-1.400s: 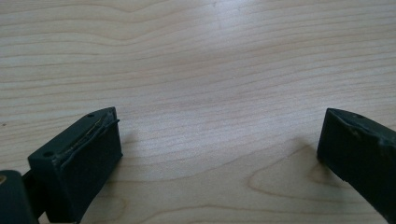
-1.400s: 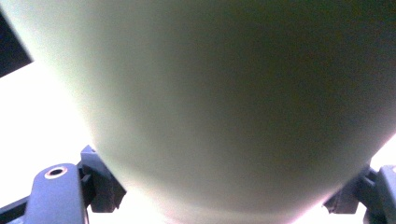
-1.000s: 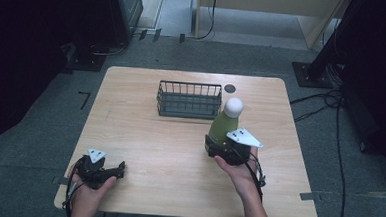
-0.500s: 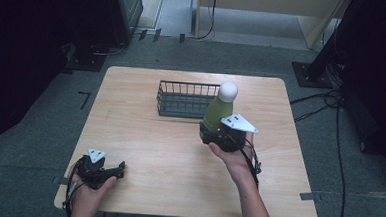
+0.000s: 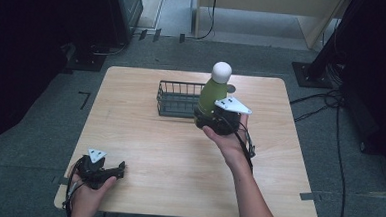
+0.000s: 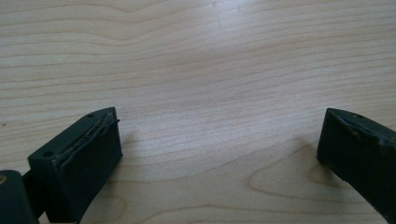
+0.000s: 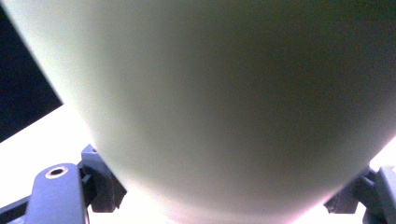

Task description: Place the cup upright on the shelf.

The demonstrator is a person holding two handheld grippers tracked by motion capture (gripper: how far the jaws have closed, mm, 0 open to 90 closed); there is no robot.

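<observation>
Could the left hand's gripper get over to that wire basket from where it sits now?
Probably yes. The left gripper rests open near the table's front corner, and bare wood lies between it and the basket. The green bottle, held by the right gripper, stands beside the basket's far end.

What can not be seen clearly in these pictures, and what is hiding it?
- Base of the green bottle: high view, covered by the right gripper and its grey plate.
- Right end of the wire basket: high view, behind the bottle.
- Inside of the basket: high view, too small to tell if it holds anything.
- Bottle surface: right gripper view, too close, blurred.
- Right finger of the left gripper: left gripper view, cut by the frame edge.
</observation>
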